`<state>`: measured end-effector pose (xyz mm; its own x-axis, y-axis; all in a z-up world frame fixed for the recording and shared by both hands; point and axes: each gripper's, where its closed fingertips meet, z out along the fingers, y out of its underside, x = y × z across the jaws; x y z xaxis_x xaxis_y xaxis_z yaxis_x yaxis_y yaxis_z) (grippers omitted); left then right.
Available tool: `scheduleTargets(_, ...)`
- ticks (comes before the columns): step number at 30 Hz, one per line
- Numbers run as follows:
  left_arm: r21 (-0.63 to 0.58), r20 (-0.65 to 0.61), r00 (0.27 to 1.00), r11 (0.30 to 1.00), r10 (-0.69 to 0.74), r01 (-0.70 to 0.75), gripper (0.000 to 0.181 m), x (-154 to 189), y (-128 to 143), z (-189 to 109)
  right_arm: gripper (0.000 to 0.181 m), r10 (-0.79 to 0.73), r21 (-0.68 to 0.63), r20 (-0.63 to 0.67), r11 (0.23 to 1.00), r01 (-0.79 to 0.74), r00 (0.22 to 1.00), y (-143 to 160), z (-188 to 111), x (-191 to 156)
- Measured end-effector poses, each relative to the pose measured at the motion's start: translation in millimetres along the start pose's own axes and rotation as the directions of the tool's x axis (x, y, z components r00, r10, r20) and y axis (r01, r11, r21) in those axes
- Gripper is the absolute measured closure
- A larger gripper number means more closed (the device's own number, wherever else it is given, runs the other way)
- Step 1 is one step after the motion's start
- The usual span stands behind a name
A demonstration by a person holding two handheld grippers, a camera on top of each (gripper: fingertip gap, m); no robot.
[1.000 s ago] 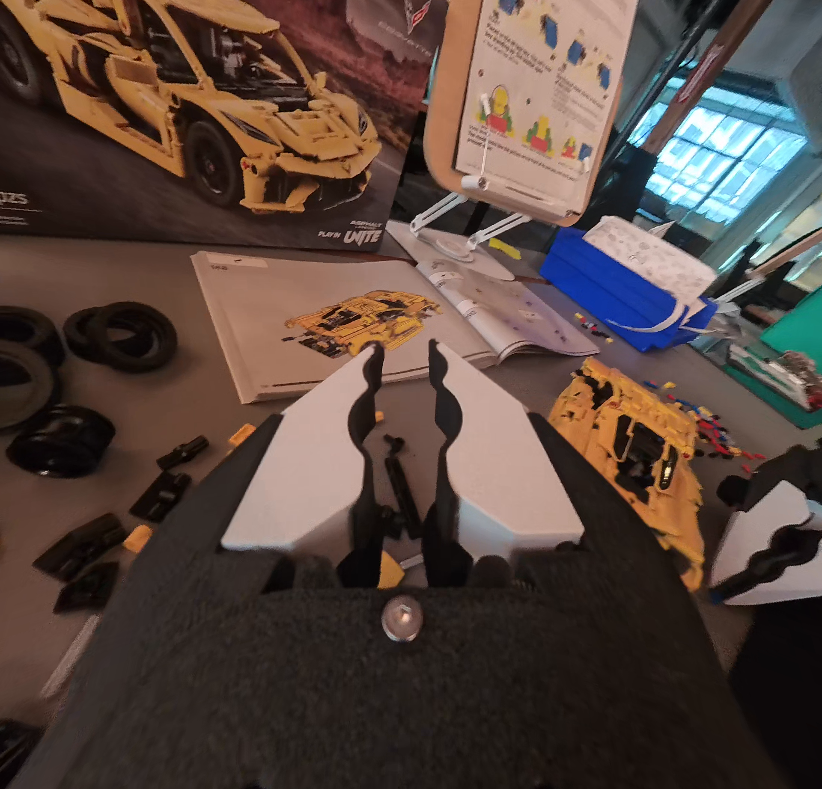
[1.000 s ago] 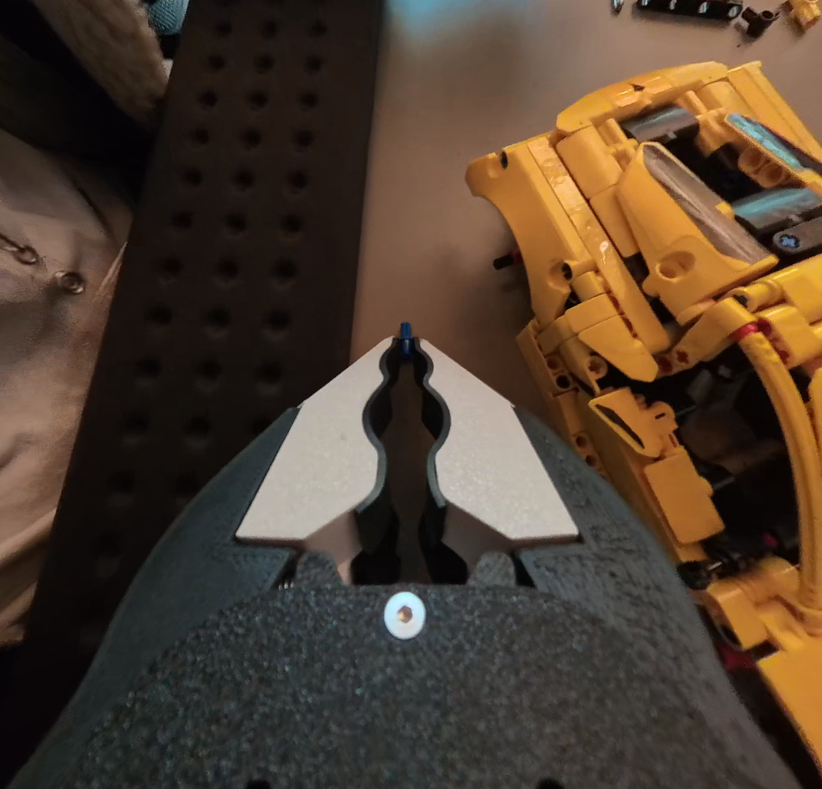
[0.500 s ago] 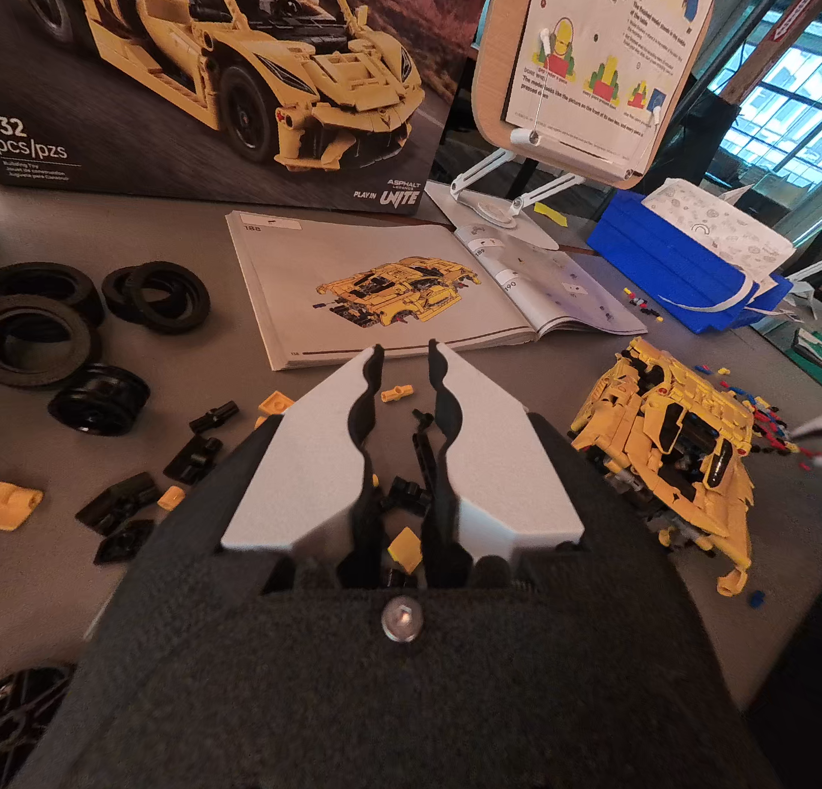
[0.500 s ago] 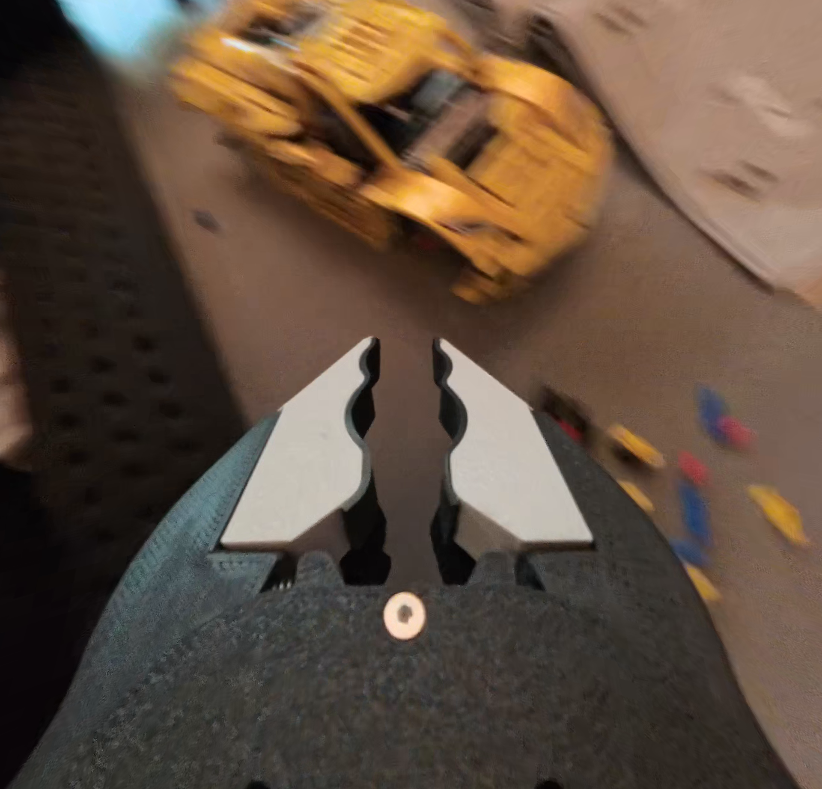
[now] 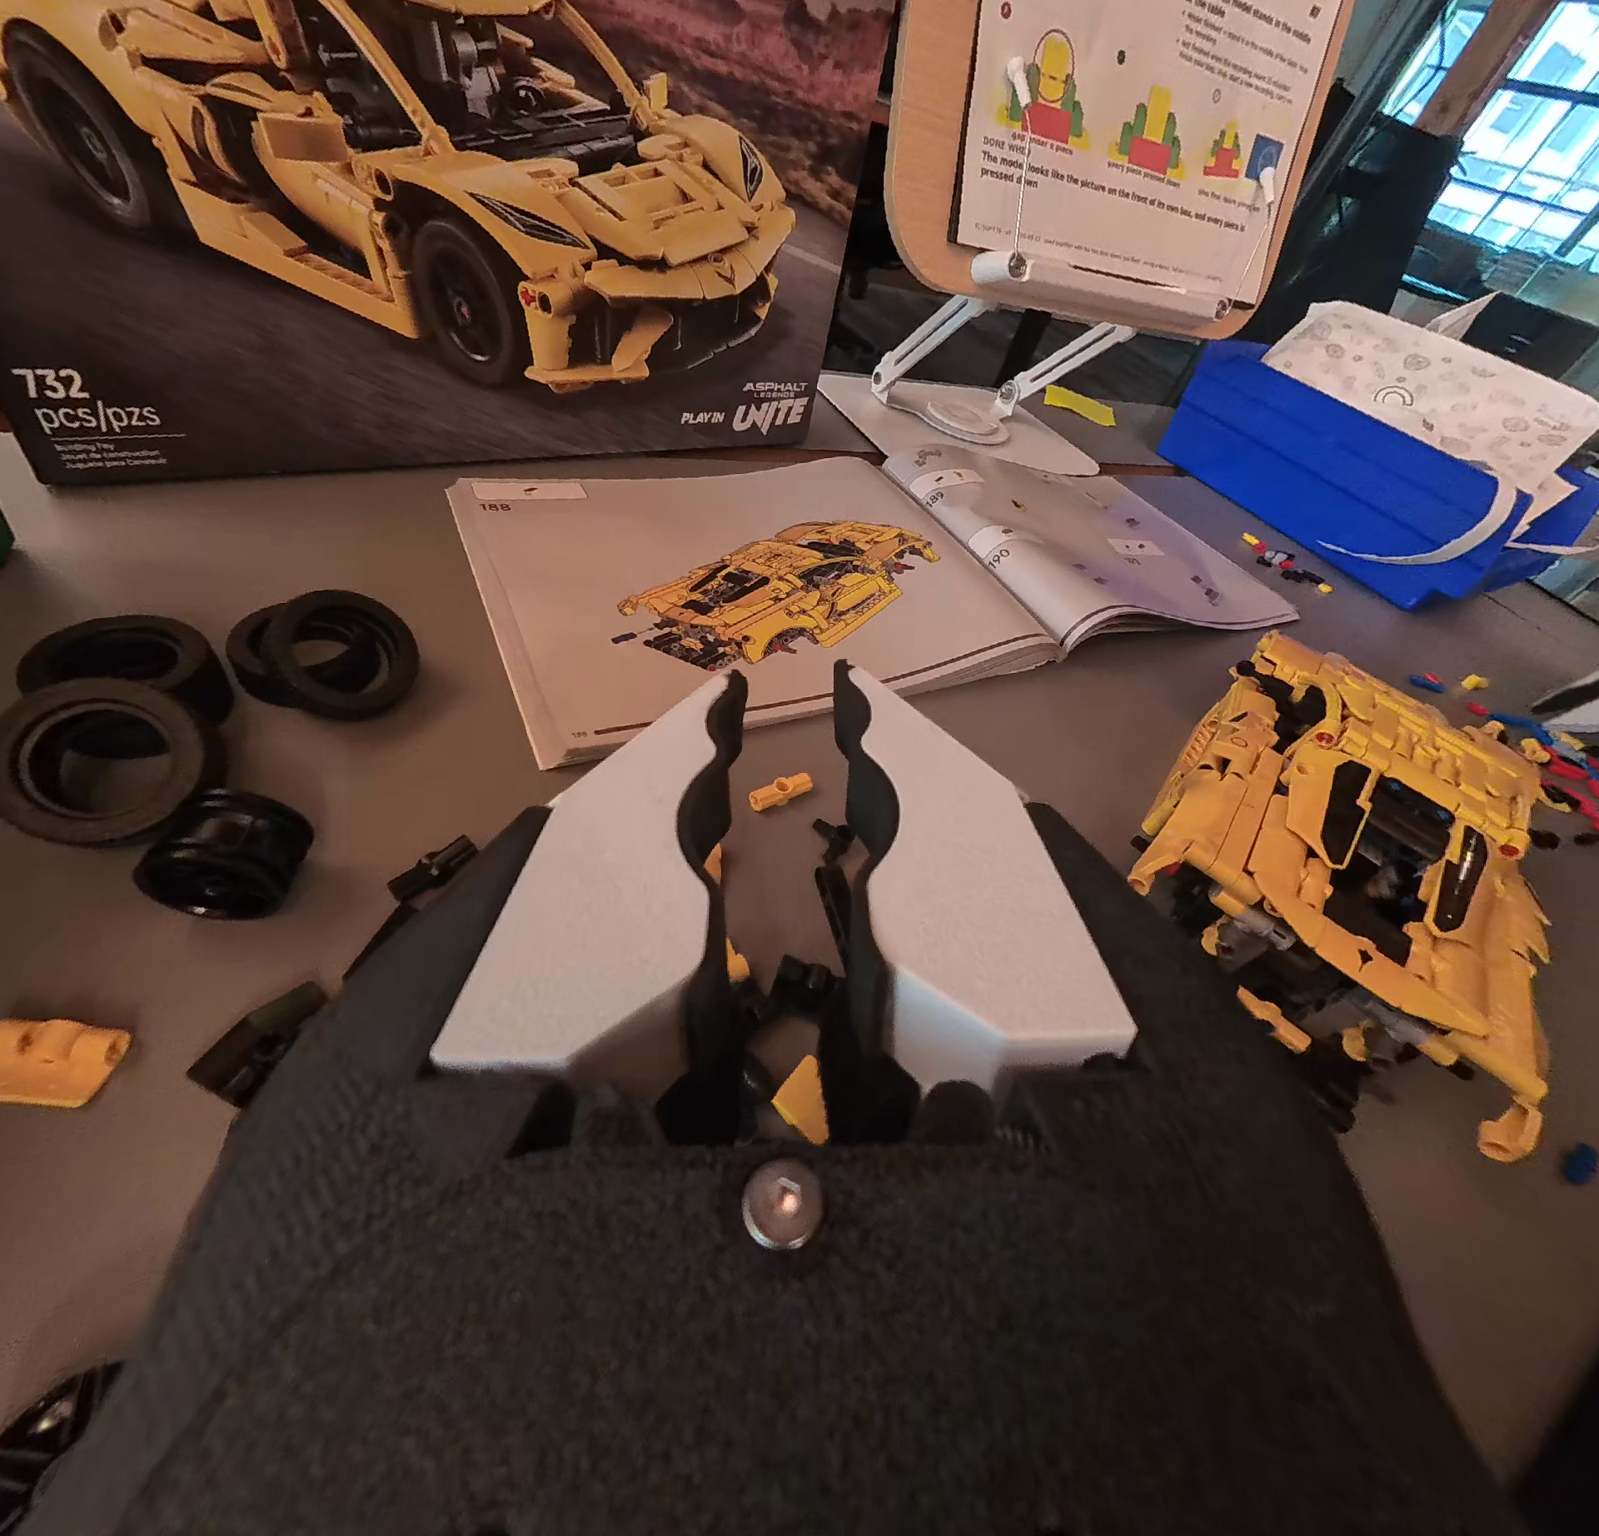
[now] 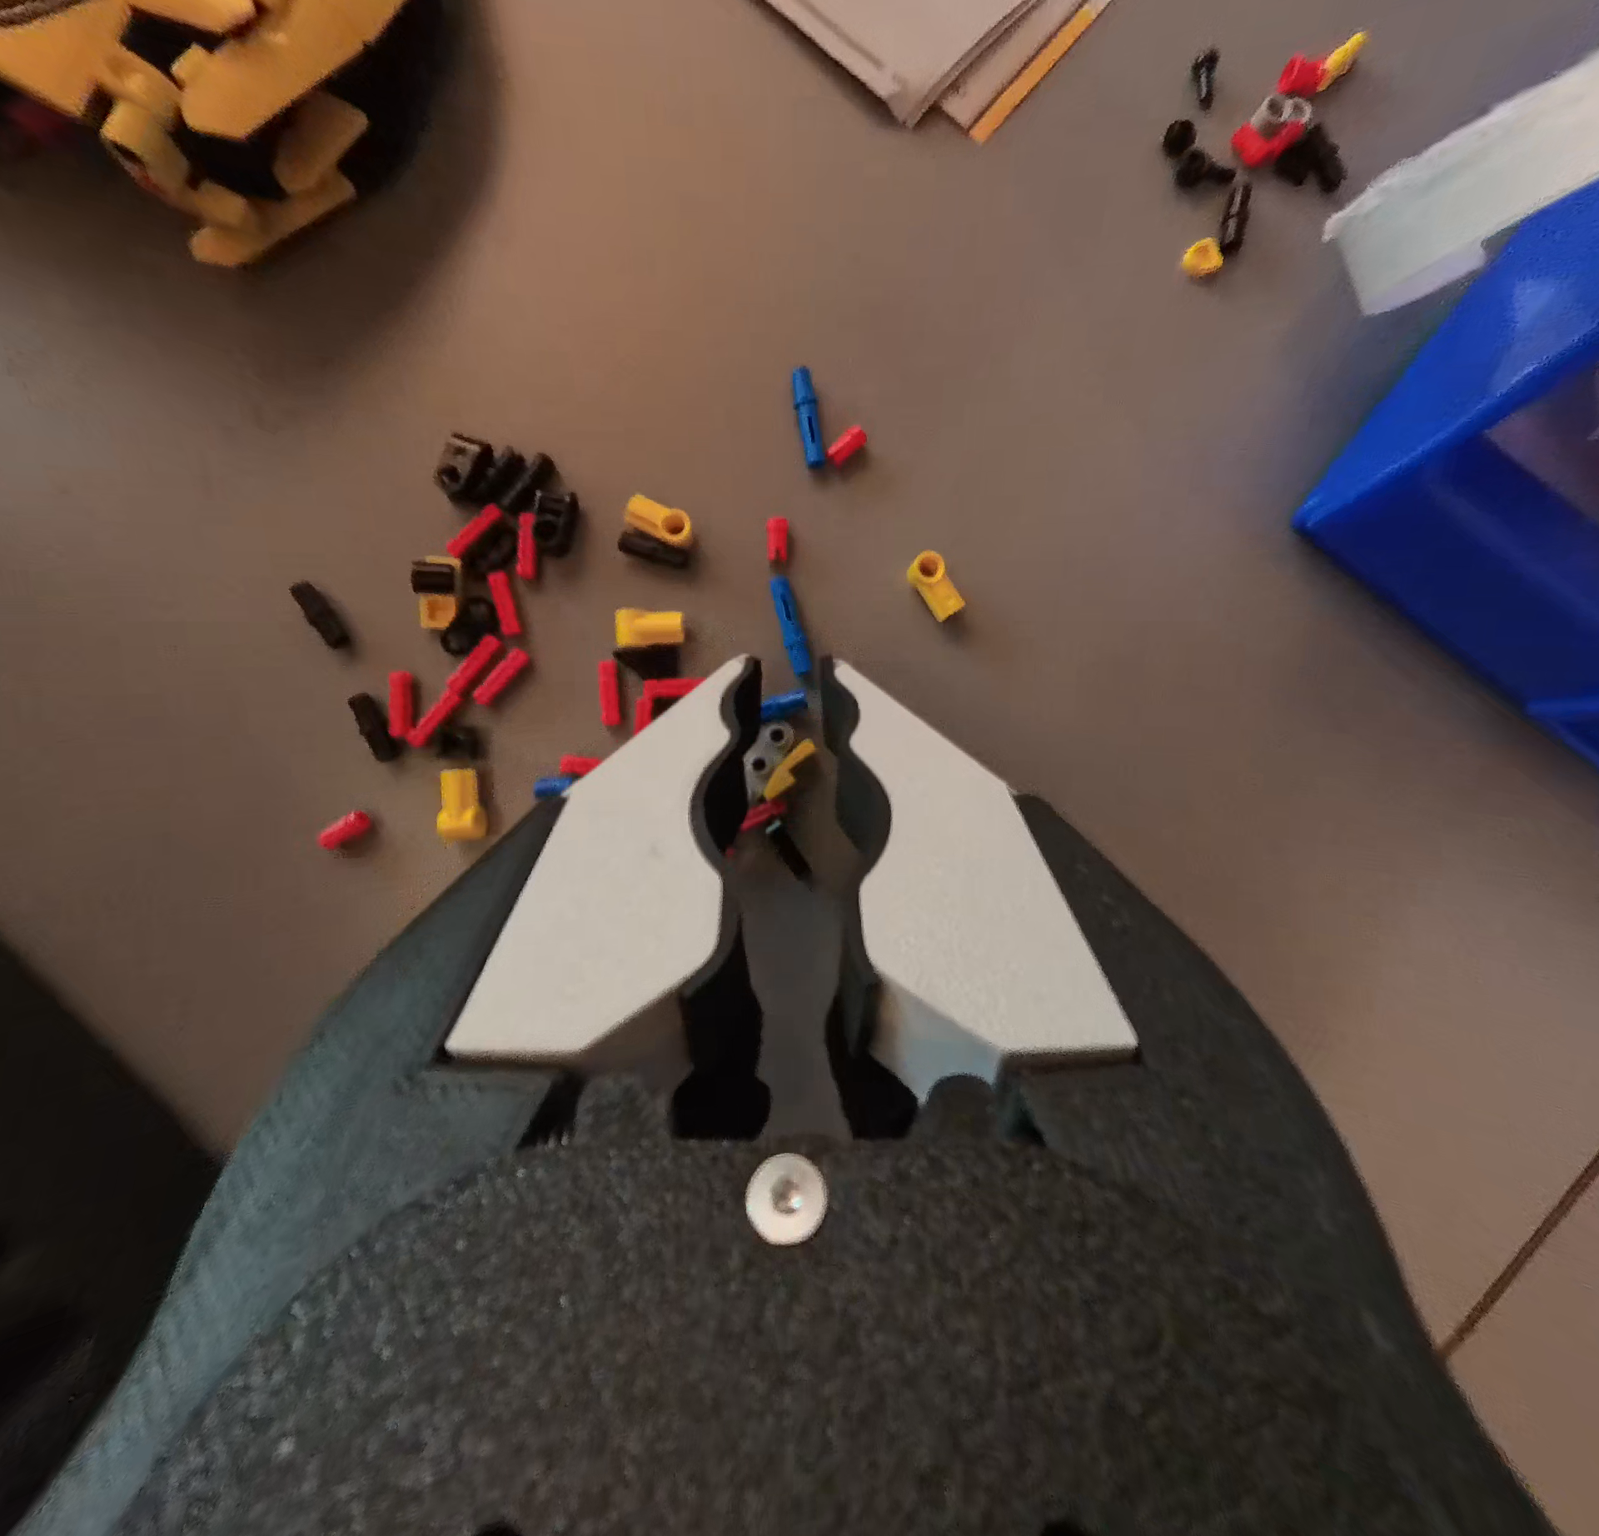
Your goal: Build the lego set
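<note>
Nearby, blue bin [image 5: 1350, 473] holds patterned white paper [image 5: 1428, 387] draping over its rim.

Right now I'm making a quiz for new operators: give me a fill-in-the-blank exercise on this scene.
1. The half-built car is mostly ____ in colour.
2. The instruction booklet lies ____ on the table.
3. The loose tyres left of the booklet are ____.
4. The right gripper hovers over small pins, its jaws ____.

Missing words: yellow; open; black; open

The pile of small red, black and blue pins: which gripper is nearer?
Right. The right gripper hangs directly over the pin pile, fingers open. The left gripper is over by the instruction booklet.
</note>
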<state>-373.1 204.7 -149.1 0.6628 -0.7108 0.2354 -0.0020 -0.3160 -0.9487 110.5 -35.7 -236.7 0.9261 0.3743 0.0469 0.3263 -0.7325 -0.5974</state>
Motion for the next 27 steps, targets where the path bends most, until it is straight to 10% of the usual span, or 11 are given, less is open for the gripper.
scheduleTargets(18, -0.020, -0.009, 1.000, 1.000, 0.016, -0.017, 0.161, 2, 3, 5, 0.167, -0.063, -0.001, 0.053, 0.998, 0.063, 0.997, 9, 1, -5)
scheduleTargets(27, -0.213, -0.134, 0.991, 0.977, -0.020, -0.009, 0.178, 33, 25, 4, 0.167, -0.351, 0.310, 0.109, 0.901, 0.303, 0.930, -108, -30, -102)
